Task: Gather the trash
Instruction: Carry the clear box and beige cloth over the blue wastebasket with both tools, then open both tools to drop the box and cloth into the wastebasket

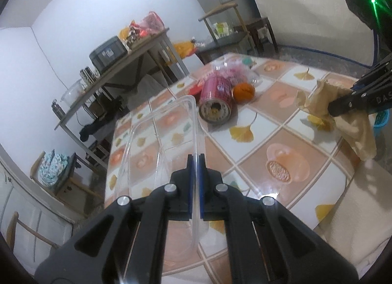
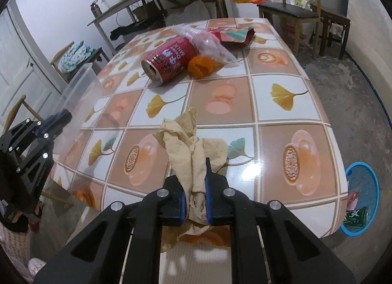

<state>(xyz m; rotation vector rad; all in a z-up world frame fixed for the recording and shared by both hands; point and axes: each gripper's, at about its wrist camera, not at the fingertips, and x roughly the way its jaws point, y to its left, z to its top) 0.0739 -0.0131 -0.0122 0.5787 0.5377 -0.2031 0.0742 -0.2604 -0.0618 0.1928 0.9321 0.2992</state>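
Crumpled beige paper napkin (image 2: 193, 159) clamped in right gripper (image 2: 195, 200) over table's near edge (image 2: 318, 222); left gripper (image 1: 195, 186) pinching clear plastic bin's rim (image 1: 194, 122).

Both the left gripper (image 1: 195, 159) and the right gripper (image 2: 195, 181) are built from black angular link arms, pinned with round silver screws, fitted with blue pads on the fingers (image 2: 182, 204), with white lettering printed on one arm.
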